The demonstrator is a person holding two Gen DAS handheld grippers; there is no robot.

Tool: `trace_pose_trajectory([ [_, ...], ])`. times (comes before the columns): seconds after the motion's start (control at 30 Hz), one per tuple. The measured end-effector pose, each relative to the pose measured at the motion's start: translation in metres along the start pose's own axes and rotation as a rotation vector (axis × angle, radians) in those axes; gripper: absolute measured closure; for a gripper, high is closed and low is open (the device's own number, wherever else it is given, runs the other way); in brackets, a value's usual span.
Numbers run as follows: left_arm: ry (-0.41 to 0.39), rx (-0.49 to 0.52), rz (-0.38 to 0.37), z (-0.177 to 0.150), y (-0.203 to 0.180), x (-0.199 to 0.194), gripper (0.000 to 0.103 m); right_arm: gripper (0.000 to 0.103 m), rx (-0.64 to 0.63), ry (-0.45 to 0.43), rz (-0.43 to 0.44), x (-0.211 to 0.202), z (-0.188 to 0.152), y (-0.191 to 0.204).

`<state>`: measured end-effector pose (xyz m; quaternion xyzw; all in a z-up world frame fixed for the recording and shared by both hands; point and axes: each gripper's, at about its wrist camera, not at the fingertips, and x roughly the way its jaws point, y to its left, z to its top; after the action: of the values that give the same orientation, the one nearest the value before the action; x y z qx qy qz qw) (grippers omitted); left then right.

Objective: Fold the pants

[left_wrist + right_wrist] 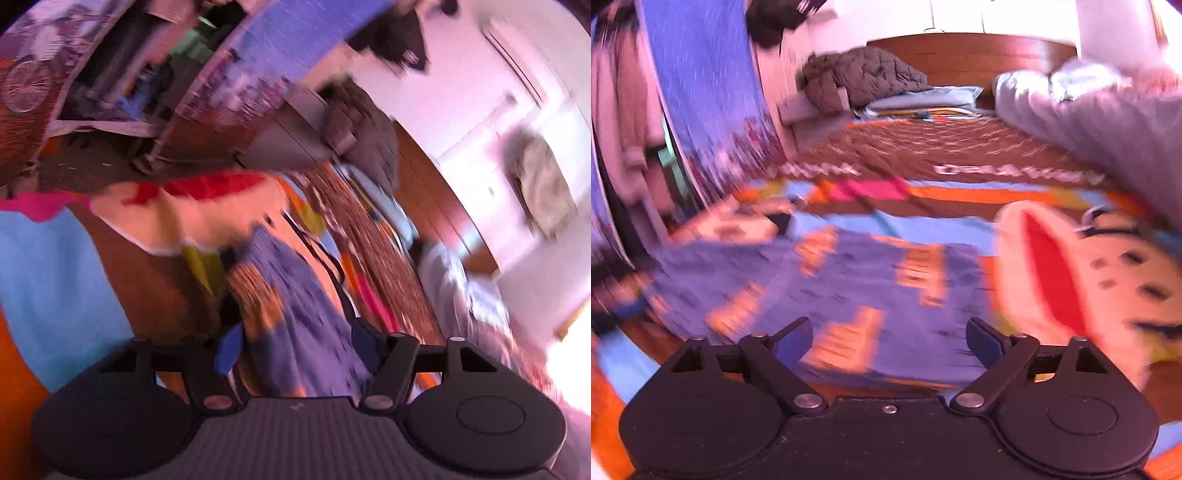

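Observation:
The pants [849, 280] are purple-blue cloth with orange patches, spread flat on a colourful bedspread [923, 229]. My right gripper [890, 345] hovers over their near edge, jaws wide open, with nothing pressed between the blue pads. In the blurred left wrist view the pants [295, 295] run as a strip away from my left gripper [295, 350]. Its fingers stand apart on either side of the cloth, and I see no pad pressing on it.
A pink cushion with a red patch [1071, 280] lies right of the pants, also in the left view [207, 210]. Grey clothing [1089, 110] and a brown quilted jacket [864, 74] lie near the wooden headboard [971, 55]. A blue-printed wardrobe door [701, 92] stands at the left.

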<state>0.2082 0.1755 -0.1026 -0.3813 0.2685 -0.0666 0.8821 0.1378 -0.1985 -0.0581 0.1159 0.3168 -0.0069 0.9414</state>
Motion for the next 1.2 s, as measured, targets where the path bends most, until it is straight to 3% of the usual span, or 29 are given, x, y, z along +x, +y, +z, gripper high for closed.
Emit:
trace_pose_trajectory([
  [0.03,-0.014,-0.023,0.011,0.004,0.003,0.002,0.037,0.006,0.035,0.002,0.038,0.003,0.003,0.004],
  [0.13,-0.073,-0.057,0.032,0.009,0.009,0.005,0.062,0.006,0.106,0.020,0.104,0.022,0.002,0.017],
  [0.17,-0.096,-0.049,0.027,0.009,0.008,0.004,0.079,0.007,0.111,0.036,0.100,0.029,-0.002,0.020],
  [0.2,-0.118,-0.031,0.014,0.009,0.007,0.003,0.088,0.012,0.114,0.073,0.077,0.036,-0.005,0.023],
  [0.3,-0.158,0.085,-0.069,0.003,-0.008,0.002,0.089,0.013,0.127,0.076,0.078,0.036,-0.004,0.022],
  [0.43,-0.073,0.214,-0.128,0.001,-0.028,0.018,0.089,0.013,0.185,0.058,0.136,0.031,-0.007,0.011],
  [0.57,-0.053,0.141,-0.081,0.004,-0.021,0.023,0.089,0.013,0.183,0.058,0.133,0.031,-0.008,0.012],
  [0.67,-0.062,0.068,0.023,0.005,-0.012,0.018,0.087,0.013,0.186,0.063,0.138,0.032,-0.008,0.012],
  [0.77,-0.035,0.075,0.050,0.006,-0.009,0.010,0.087,0.013,0.194,0.059,0.144,0.031,-0.008,0.011],
  [0.83,-0.035,0.127,0.068,0.002,-0.015,0.006,0.076,0.013,0.188,0.055,0.148,0.031,-0.008,0.012],
  [0.9,-0.027,0.159,0.110,0.000,-0.022,0.006,0.057,0.013,0.172,0.047,0.158,0.029,-0.009,0.013],
  [1.07,0.073,0.080,0.134,0.007,-0.012,0.018,0.049,0.013,0.153,0.041,0.159,0.028,-0.008,0.016],
  [1.2,0.065,0.036,0.105,0.009,-0.004,0.026,0.042,0.013,0.160,0.046,0.162,0.029,-0.008,0.015],
])
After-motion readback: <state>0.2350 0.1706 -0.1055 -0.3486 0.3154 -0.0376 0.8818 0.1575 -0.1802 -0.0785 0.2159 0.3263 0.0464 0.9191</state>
